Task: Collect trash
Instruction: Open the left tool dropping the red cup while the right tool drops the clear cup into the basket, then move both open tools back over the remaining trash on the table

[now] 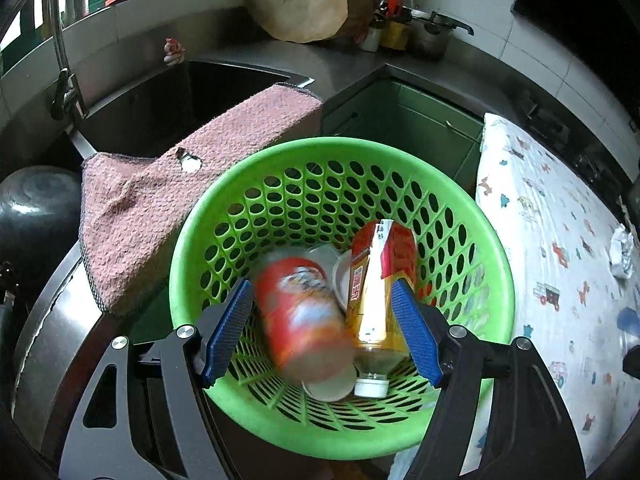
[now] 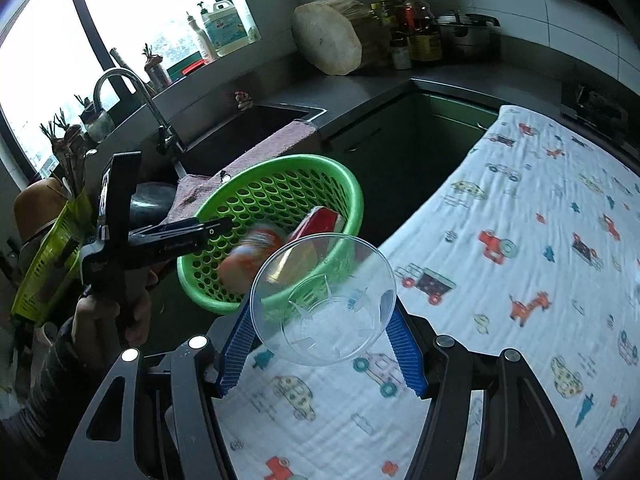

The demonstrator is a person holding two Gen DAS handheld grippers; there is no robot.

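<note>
The left tongs [image 1: 322,326] gape wide above the green basket [image 1: 496,280], where a blurred red can [image 1: 300,312] and a bottle [image 1: 374,320] lie; beside the basket, the right tongs [image 2: 320,348] grip a clear plastic cup [image 2: 324,300] over the patterned cloth [image 2: 520,240]

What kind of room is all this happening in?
Most likely a home kitchen. There is a sink with a curved faucet under a window, a thick round wooden chopping block leaning at the back of the counter, and oil bottles beside a metal pot.
</note>
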